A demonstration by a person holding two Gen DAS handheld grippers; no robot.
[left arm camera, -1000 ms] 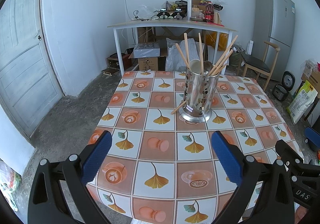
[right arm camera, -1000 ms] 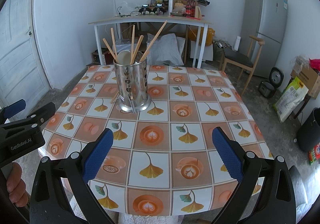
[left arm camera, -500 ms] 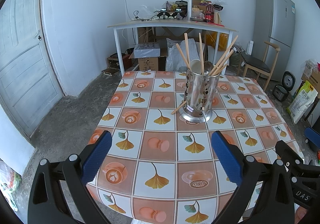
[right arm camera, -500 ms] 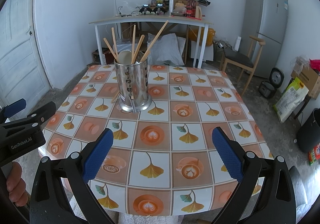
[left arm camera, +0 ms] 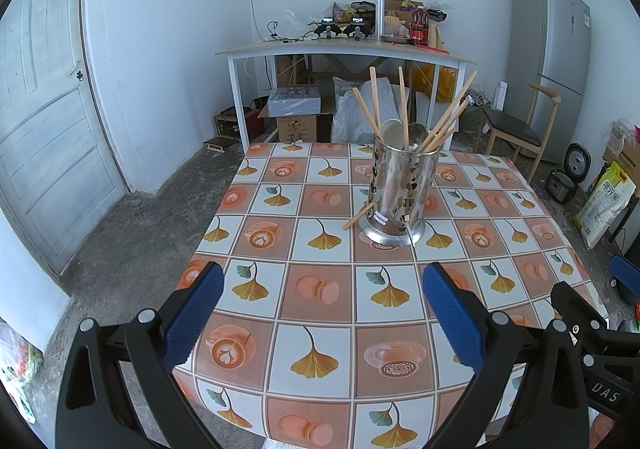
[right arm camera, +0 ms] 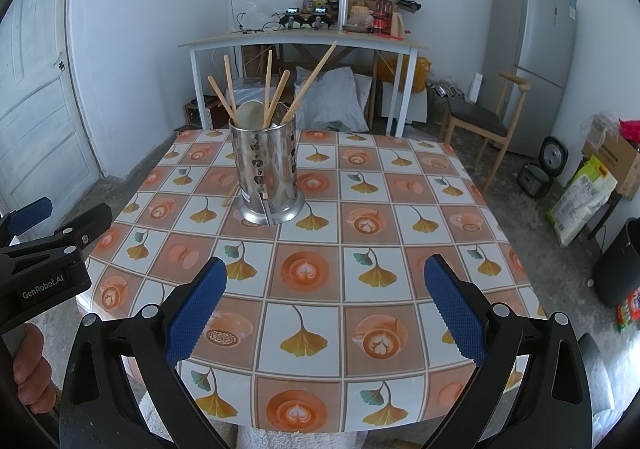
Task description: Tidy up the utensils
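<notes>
A shiny perforated metal utensil holder (left arm camera: 398, 197) (right arm camera: 266, 173) stands upright on the patterned table (left arm camera: 320, 289) (right arm camera: 320, 273). Several wooden chopsticks (left arm camera: 444, 121) (right arm camera: 312, 79) and a pale spoon (left arm camera: 393, 133) (right arm camera: 250, 115) stick out of its top. One chopstick (left arm camera: 357, 217) (right arm camera: 230, 195) lies on the table, its end against the holder's base. My left gripper (left arm camera: 320, 313) hovers open over the near table edge with nothing between its blue pads. My right gripper (right arm camera: 326, 309) is likewise open and empty, well short of the holder.
Behind the table stand a white desk (left arm camera: 344, 53) piled with clutter, boxes and bags below it, a wooden chair (left arm camera: 516, 125) and a grey fridge (left arm camera: 552, 65). A door (left arm camera: 44, 129) is at the left. A hand (right arm camera: 30, 373) holds the left gripper's handle.
Both views have crept slightly closer to the holder. Both grippers stay open and empty, and nothing on the table has moved.
</notes>
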